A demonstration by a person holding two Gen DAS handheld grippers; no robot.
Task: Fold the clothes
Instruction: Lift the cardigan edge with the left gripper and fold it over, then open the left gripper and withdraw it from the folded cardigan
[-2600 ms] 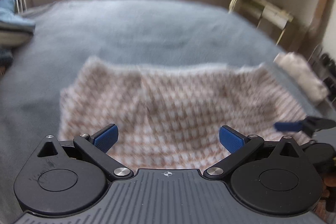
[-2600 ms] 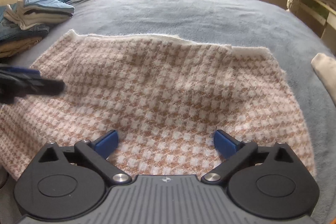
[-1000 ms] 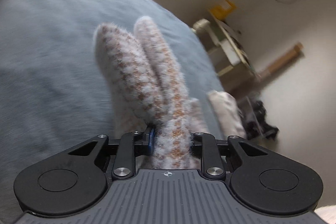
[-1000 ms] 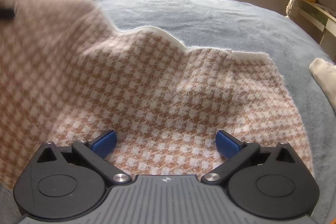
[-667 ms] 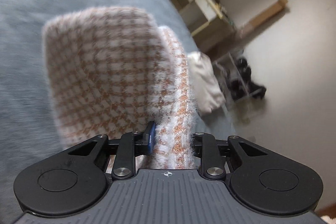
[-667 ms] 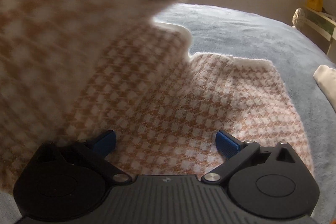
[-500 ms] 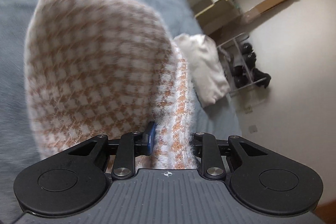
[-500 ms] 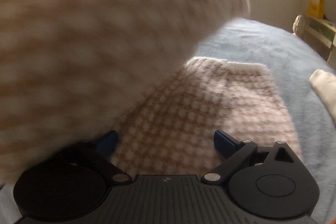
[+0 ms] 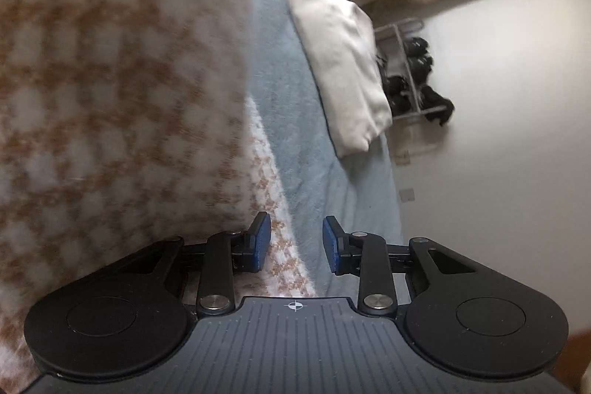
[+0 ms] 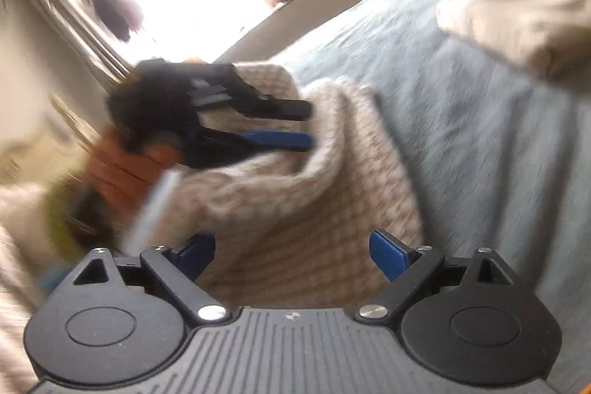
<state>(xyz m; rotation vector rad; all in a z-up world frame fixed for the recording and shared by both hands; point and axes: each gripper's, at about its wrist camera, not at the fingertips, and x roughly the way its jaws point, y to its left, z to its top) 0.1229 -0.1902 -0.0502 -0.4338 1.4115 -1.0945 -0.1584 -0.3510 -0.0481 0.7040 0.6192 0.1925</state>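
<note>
A fuzzy brown-and-white checked sweater [image 9: 110, 80] is lying doubled over near the bed's [image 9: 291, 120] edge. The left gripper [image 9: 295, 244] has just been opening, gripping nothing; the right gripper [image 10: 291, 255] is closing slightly, spread wide, empty.

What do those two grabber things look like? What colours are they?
Both look the same. The left gripper and the right gripper are black, each with two round discs, thin linkage bars joined by silver rivets, and a ribbed dark grey plate bearing a small crosshair mark. The finger pads are bright blue. No cables show. The right view is blurred, so what the person wears is unclear.
</note>
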